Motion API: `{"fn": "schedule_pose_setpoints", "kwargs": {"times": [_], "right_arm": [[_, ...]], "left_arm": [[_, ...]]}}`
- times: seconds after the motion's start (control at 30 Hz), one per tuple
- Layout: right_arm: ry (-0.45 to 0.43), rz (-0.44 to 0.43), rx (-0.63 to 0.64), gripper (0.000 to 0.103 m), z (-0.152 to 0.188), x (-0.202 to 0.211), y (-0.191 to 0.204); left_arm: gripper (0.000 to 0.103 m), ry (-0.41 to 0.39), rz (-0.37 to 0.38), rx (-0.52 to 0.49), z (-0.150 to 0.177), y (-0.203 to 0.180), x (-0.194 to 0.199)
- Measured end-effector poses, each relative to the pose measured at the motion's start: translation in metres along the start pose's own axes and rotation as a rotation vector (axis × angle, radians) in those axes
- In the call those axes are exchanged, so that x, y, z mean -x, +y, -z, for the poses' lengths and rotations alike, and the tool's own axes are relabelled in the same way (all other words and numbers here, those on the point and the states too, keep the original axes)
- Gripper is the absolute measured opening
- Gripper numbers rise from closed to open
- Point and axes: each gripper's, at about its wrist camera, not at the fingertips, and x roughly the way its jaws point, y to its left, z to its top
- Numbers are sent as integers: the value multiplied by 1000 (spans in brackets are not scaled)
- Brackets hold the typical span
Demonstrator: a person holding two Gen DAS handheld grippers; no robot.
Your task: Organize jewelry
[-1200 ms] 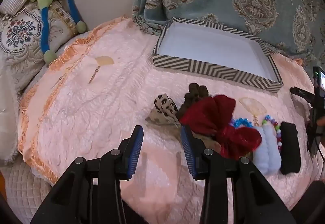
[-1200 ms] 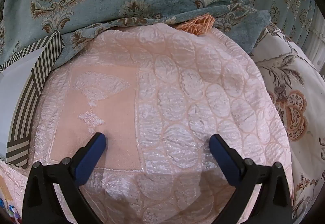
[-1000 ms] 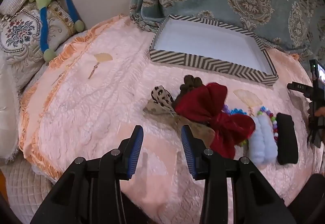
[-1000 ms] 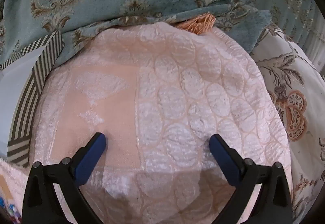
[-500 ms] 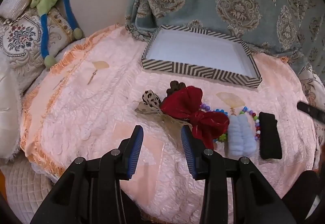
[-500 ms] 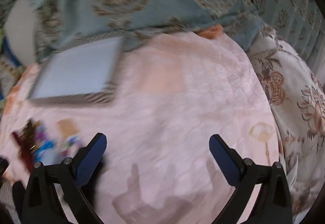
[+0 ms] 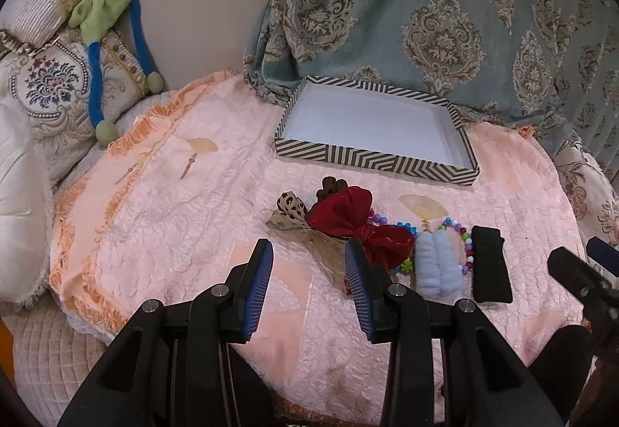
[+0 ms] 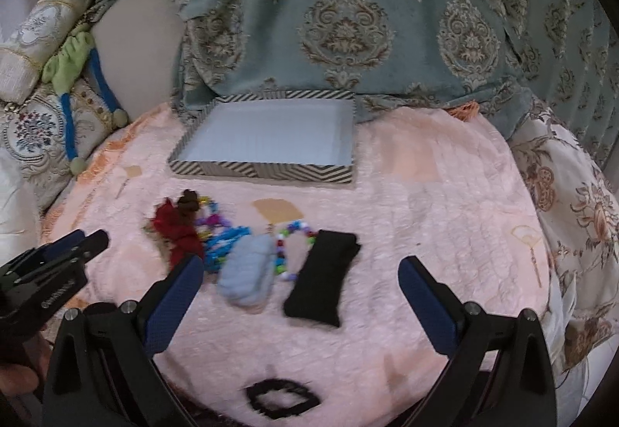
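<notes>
A striped tray [image 7: 371, 156] [image 8: 263, 169] with a bare white inside lies at the back of the peach quilt. In front of it lie a red bow [image 7: 356, 222] [image 8: 178, 233], a leopard bow [image 7: 290, 210], a brown scrunchie [image 7: 329, 185], a pale blue fluffy scrunchie [image 7: 439, 264] [image 8: 247, 272], a beaded bracelet [image 7: 466, 245] [image 8: 286, 249] and a black band [image 7: 489, 264] [image 8: 325, 276]. My left gripper [image 7: 307, 249] hovers open just short of the bows. My right gripper [image 8: 300, 268] stands wide open above the black band. Both hold nothing.
A black ring scrunchie [image 8: 280, 398] lies at the quilt's near edge. Teal patterned cloth [image 7: 445, 21] hangs behind the tray. Embroidered cushions [image 7: 50, 90] and a green and blue plush toy [image 7: 104, 13] sit at the left. A floral cover [image 8: 580, 218] drops off at the right.
The right gripper swung left and rose, from bare quilt to the tray and accessories. The left gripper lifted and drew back, so the items look smaller. Both stayed open.
</notes>
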Motion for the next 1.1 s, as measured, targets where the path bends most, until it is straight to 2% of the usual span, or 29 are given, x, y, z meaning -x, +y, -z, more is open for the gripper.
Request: {"fn": "schedule_pose_setpoints", "kwargs": {"times": [0.07,0.2,0.3,0.43,1.1], "right_arm": [[-1,21,9,102,2,3,5],[-5,6,5,102,3,10,14],[-20,36,26,102,3,14,21],[-21,10,27,102,3,18,23],[-7,-6,45,102,7,13,29]], "left_arm": [[22,-5,9,7,1,2,4],[22,-14,12,11,2,2,11],[22,-20,9,13,3,2,15],[22,-17,11,28,3,6,17],[22,-14,5,24,4,8,16]]}}
